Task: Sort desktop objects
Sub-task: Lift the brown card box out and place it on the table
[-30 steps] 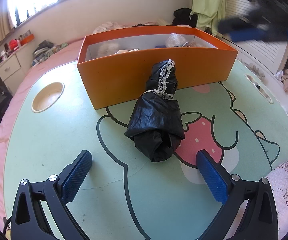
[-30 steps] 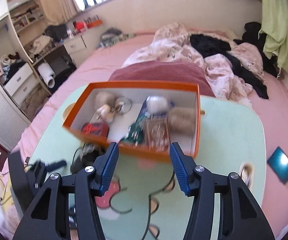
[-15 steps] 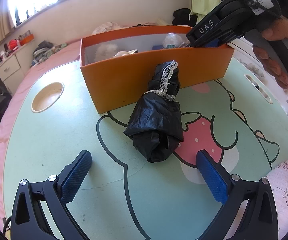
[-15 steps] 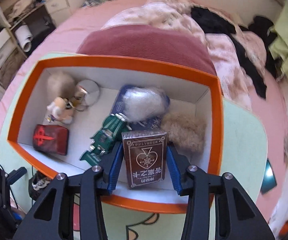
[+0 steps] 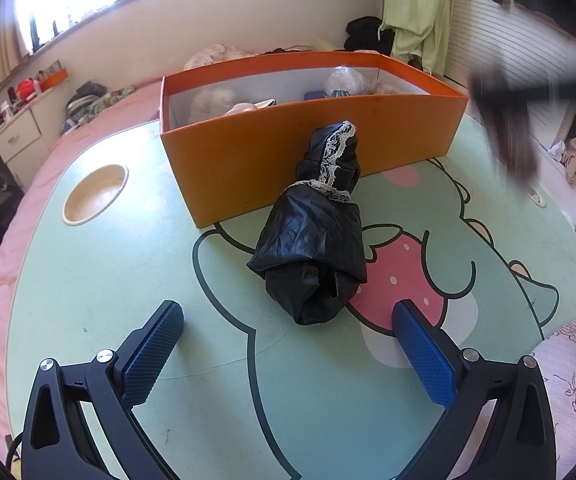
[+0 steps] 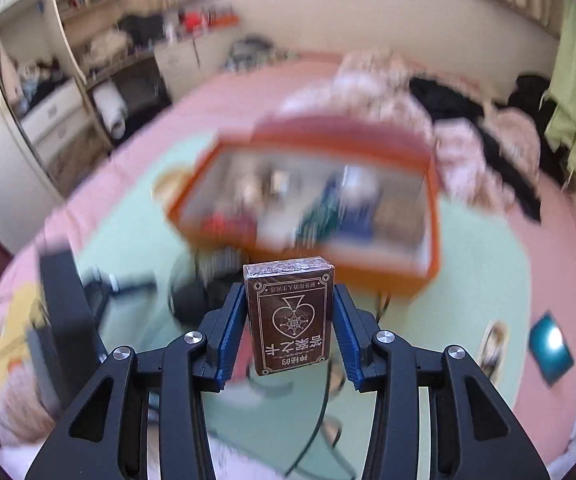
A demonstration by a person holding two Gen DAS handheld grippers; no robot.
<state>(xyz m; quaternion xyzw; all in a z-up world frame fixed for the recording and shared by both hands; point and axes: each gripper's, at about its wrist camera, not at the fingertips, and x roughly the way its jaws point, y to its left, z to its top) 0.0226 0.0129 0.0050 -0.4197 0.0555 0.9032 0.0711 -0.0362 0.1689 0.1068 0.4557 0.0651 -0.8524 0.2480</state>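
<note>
My right gripper [image 6: 289,300] is shut on a brown box of playing cards [image 6: 290,314] and holds it in the air, well above and in front of the orange box [image 6: 372,264], which is blurred. My left gripper [image 5: 288,320] is open and empty, low over the green cartoon table [image 5: 87,280]. A folded black umbrella with lace trim [image 5: 318,232] lies just ahead of its fingers, leaning against the front wall of the orange box [image 5: 288,152]. The right gripper shows as a dark blur [image 5: 508,120] at the upper right of the left wrist view.
The orange box holds fluffy balls, a red item and a green toy. A round cup recess [image 5: 95,192] sits at the table's left. The table stands on a pink bed with piled bedding [image 6: 428,100]. A teal card [image 6: 550,346] lies on the bed at right.
My right gripper closed on the card box inside the orange box, then lifted it out and back toward me. My left gripper stayed still and open.
</note>
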